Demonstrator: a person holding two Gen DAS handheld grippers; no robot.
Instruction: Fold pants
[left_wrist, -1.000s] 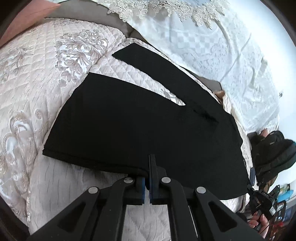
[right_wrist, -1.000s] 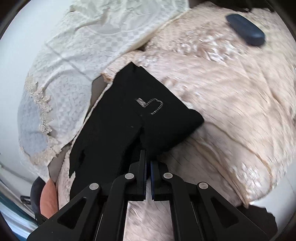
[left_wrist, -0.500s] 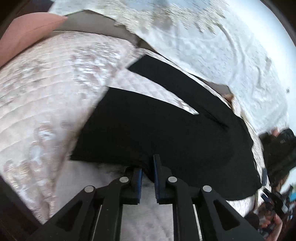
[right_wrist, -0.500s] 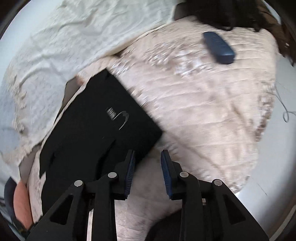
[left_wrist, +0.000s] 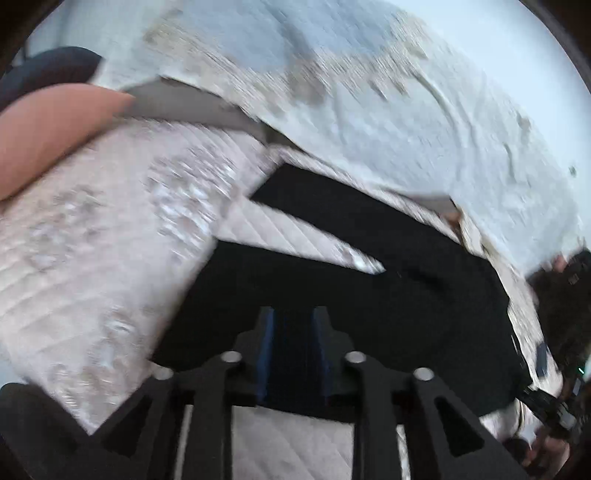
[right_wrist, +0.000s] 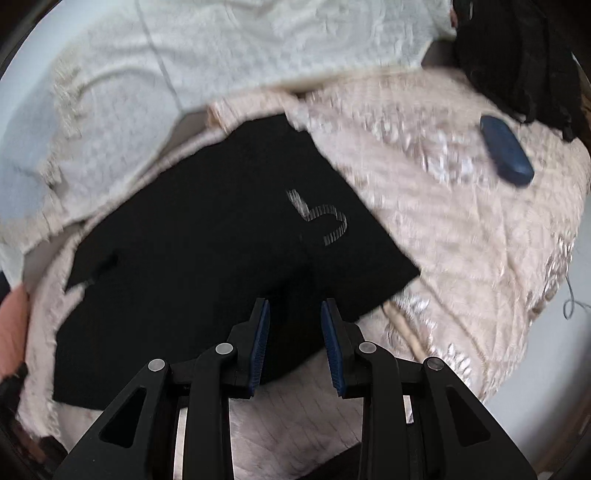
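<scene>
Black pants (left_wrist: 388, 314) flat on quilt (left_wrist: 92, 258) | both grippers apart: L (left_wrist: 293, 328), R (right_wrist: 294, 314)

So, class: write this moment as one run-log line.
stage: pants spread, legs apart | left gripper: open over black pants | right gripper: open over pants | surface: quilted bedspread

Quilted pink bedspread (left_wrist: 92, 258), white lace cover (right_wrist: 229, 55) behind, soft daylight
</scene>
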